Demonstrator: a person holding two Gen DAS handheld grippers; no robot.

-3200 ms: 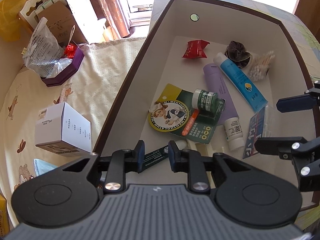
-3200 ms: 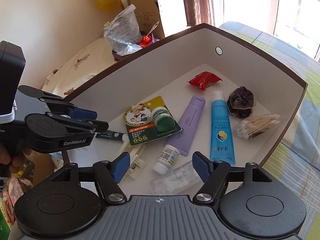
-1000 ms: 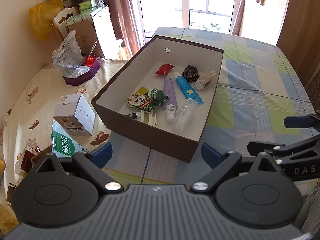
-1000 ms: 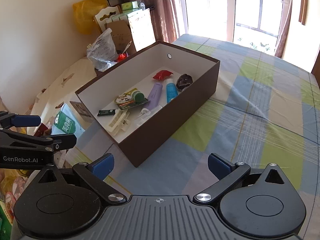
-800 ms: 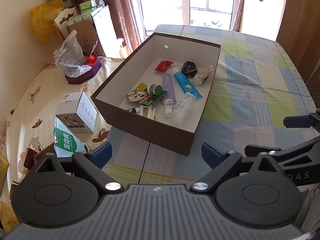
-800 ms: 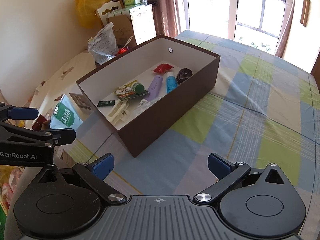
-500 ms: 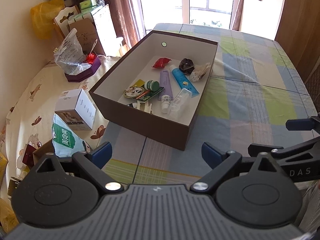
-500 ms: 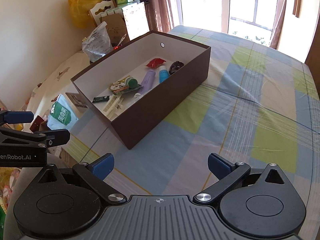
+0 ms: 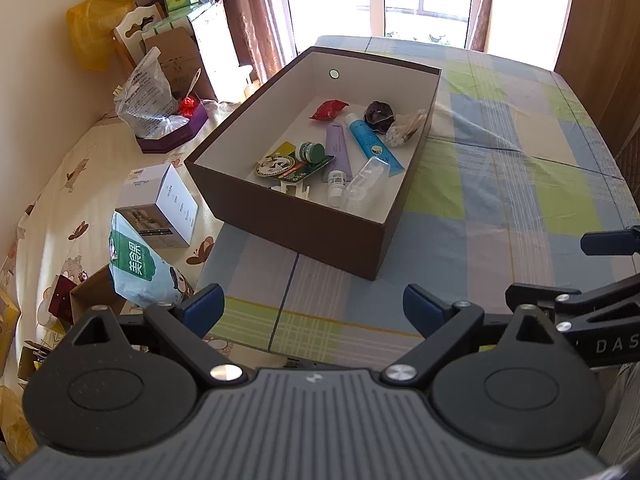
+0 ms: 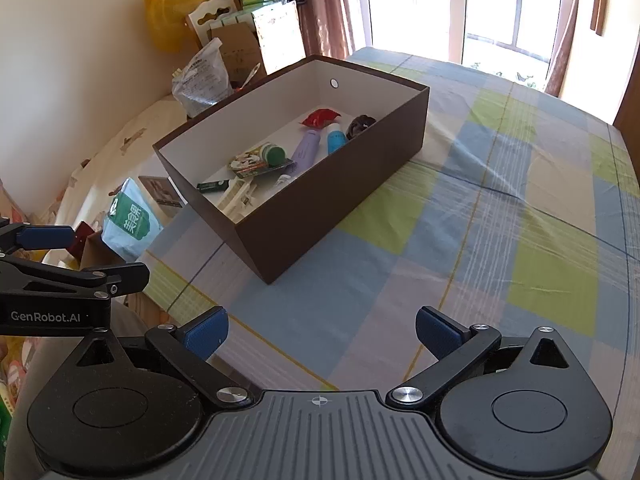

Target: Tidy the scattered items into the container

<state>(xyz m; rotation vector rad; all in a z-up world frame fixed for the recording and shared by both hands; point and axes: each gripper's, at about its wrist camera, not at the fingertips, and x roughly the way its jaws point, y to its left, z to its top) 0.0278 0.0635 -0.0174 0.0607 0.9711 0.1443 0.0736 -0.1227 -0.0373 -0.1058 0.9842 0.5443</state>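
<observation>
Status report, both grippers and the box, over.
Left gripper open, empty. Right gripper open, empty. Brown box holds the items. Nothing between grippers and box.

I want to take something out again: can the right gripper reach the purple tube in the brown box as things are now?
Probably yes. The right gripper is open and empty, the brown box has no lid, and the purple tube lies uncovered. It must come in over the near wall.

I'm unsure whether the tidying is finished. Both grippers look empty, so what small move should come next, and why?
Probably just rest both grippers where they are. The left gripper and right gripper are open and hold nothing, the checked cloth around the brown box shows no loose items, and the tubes, red packet and cotton swabs already lie inside.
</observation>
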